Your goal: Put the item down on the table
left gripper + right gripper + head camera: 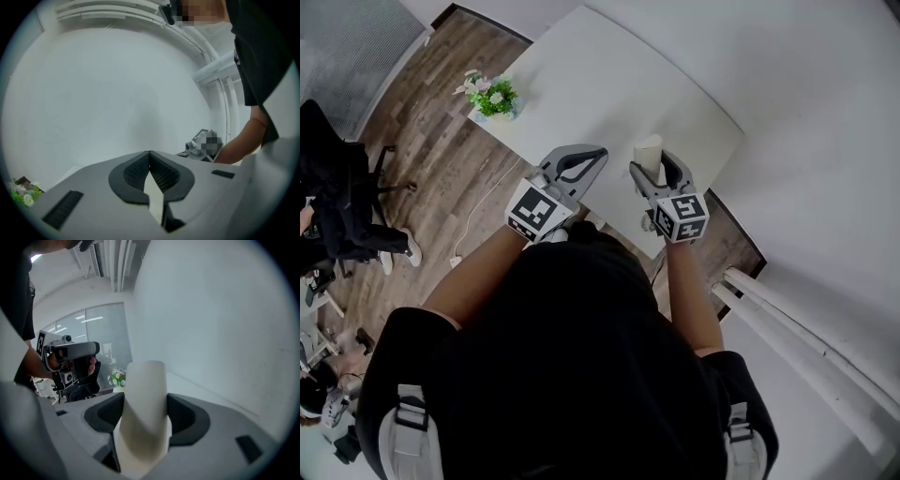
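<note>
We see the cream cylinder (pixel 649 152) upright between the jaws of the right gripper (pixel 661 174), which pinch it on both sides around its lower half, with the top standing clear above them. It hangs over the near part of the white table (pixel 600 82). No view shows its bottom end, so we cannot tell how high it is above the tabletop. We judge the task barely begun. The cylinder is not yet set down, and what remains is lowering it until it stands on the table, then spreading the jaws to release it.

The left gripper (pixel 150 154) is just beside the right one. Its jaws are pressed together at the tips and there is nothing between them.

A small potted plant (pixel 495 97) sits at the table's far left corner, well apart from the cylinder. The tabletop below looks bare, so we see nothing in the way of a straight descent.
</note>
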### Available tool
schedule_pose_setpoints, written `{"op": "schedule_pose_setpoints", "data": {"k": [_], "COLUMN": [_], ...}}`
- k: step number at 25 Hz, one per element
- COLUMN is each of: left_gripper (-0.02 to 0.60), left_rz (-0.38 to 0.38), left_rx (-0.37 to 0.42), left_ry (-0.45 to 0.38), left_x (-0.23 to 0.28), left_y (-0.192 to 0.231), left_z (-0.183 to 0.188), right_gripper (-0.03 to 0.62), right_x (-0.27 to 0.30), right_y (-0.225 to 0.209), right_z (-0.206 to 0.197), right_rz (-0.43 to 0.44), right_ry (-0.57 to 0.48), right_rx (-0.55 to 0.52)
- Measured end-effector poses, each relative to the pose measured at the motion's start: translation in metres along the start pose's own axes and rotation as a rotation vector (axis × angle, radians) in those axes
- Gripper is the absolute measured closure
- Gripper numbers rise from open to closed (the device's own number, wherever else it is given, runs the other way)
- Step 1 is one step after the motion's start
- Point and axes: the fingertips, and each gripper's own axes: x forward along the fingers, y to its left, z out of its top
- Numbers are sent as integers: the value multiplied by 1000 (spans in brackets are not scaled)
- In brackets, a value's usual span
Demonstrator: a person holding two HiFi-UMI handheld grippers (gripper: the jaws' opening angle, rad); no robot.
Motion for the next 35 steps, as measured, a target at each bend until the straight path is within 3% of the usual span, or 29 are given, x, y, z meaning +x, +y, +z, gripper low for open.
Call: {"op": "schedule_pose_setpoints", "data": {"k": [17,27,35], "left_gripper": [588,588,588], "left_rz": [54,77,80], "left_rx": [-83,-97,-93], "left_ry": [91,139,198], "left_x": [69,91,96], "left_y": [33,41,36], "left_z": [-64,-87,-105], "right_gripper": [301,301,301], "right_x": [75,111,135], "right_y": [-65,-79,-76], "right_z": [-88,-147,-167], "right_rz": [35,76,81], "right_ry": [261,387,422], "right_rx": [19,15,-4]}}
